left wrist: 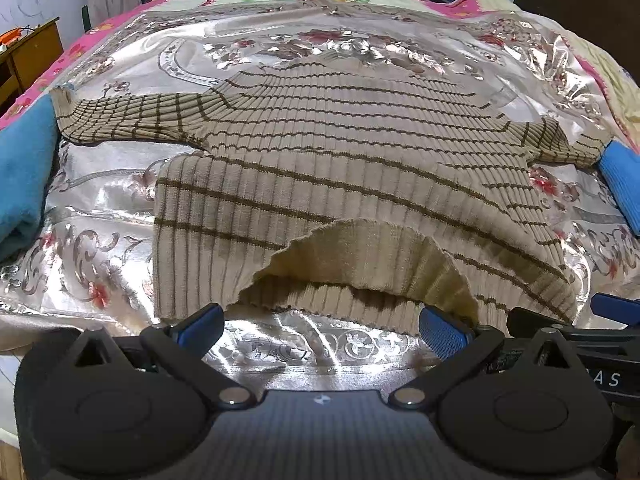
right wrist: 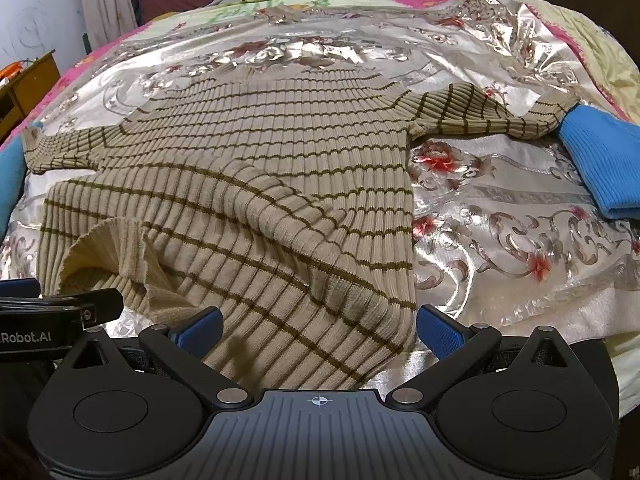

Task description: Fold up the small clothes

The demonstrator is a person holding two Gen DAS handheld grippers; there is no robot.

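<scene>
We are at the start of the fold: the striped sweater [left wrist: 352, 168] lies spread on the bed [left wrist: 120, 208], sleeves out toward 9 and 3 o'clock, its hem at 6 o'clock rumpled and partly turned up. Next, we judge, each claw must close on a hem corner and carry it toward the collar at 12 o'clock. Our left claw [left wrist: 322, 330] and right claw [right wrist: 320, 330] both gape wide and grasp nothing, the right's fingers straddling the hem, contact unclear.
</scene>
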